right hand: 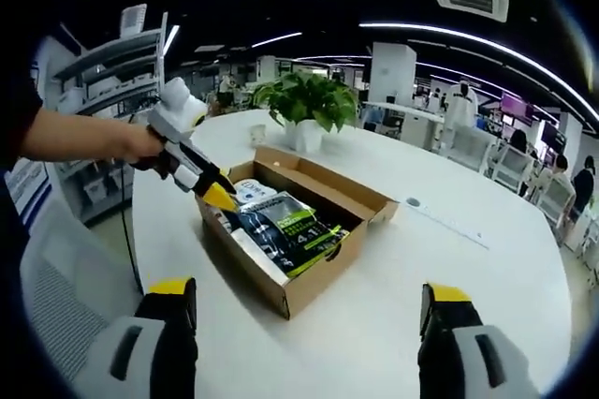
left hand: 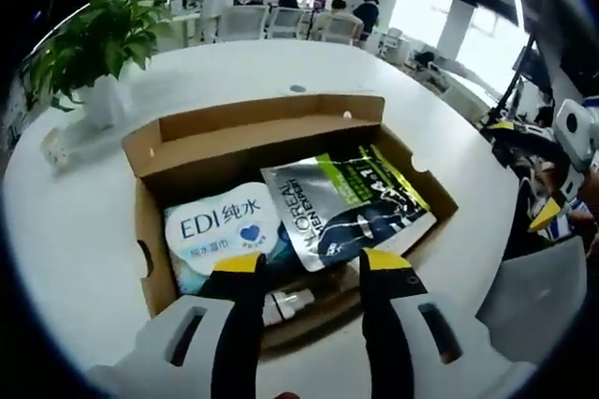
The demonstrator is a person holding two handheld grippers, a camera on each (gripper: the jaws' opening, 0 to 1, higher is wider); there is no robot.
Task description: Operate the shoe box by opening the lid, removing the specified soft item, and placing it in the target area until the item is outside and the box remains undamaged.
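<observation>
Office table, white and round, with an open cardboard shoe box point(left hand: 281, 137) at its centre.

Left gripper point(left hand: 309, 263) hangs spread over the box's near edge; right gripper point(right hand: 309, 301) is wide apart, holding nothing. Inside lie a white wet-wipes pack point(left hand: 225, 230) at 9 o'clock and a silver L'Oréal pouch point(left hand: 346, 202) at 3. Both look soft, light and slick; pinch an edge seam. Items beneath are hidden. Potted plant point(right hand: 304, 99) stands behind.

Cardboard shoe box point(left hand: 281, 151) open — wipes pack point(left hand: 225, 228), silver pouch point(left hand: 342, 202) inside.

Brown box point(left hand: 187, 146), yellow-tipped black claw point(left hand: 312, 273)
</observation>
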